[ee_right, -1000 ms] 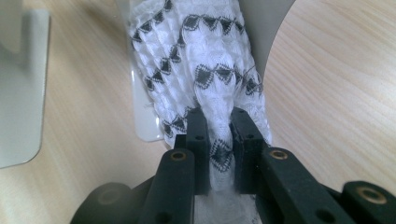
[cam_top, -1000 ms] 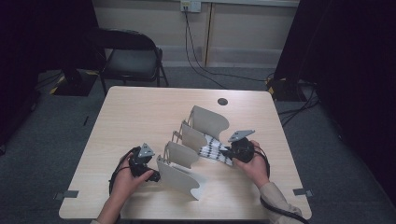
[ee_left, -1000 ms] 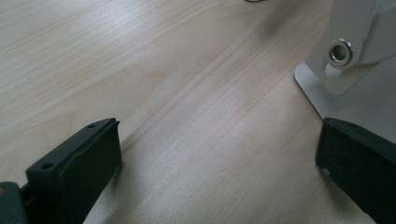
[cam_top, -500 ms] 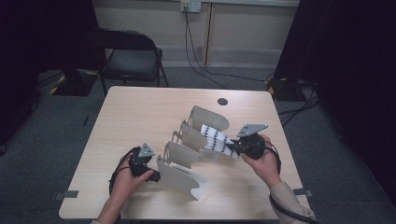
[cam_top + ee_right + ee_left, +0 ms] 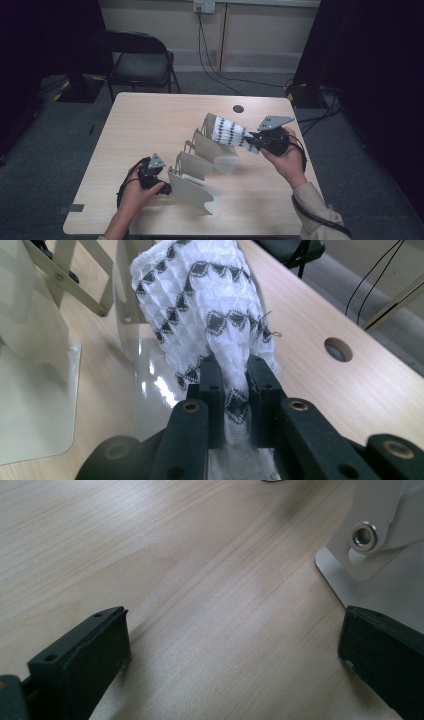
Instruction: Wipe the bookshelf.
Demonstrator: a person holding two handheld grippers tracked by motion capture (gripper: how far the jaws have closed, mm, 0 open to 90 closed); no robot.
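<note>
On a pale wooden table [image 5: 150, 130], toward its right edge: a white cloth with black diamond pattern [image 5: 230, 132], rolled into a bundle and pinched at one end between the pressed-in jaws of the right gripper [image 5: 255, 142]. Held clear of the tabletop in the person's right hand [image 5: 285, 160], bundle pointing toward the far plates of a white folding rack [image 5: 200, 167]. In the right gripper view, fabric [image 5: 205, 315] bunched between the two black jaws of that gripper [image 5: 235, 385], ballooning beyond them, close against a translucent rack plate [image 5: 30, 325] and its scissor-link bar.

Near the front left corner of the table: left gripper [image 5: 162, 189] in the left hand [image 5: 132, 192], just beside the nearest plate of the rack. In the left gripper view, jaws of this gripper [image 5: 235, 645] spread wide over bare wood, nothing between them; a white rack foot with a metal rivet [image 5: 364, 534] close to the right-hand jaw, contact impossible to tell.

Round cable hole [image 5: 238, 108] near the far edge of the table. Beyond the far left corner, a dark folding chair [image 5: 137, 57] on grey floor; cables trailing from a wall socket [image 5: 204, 6].
</note>
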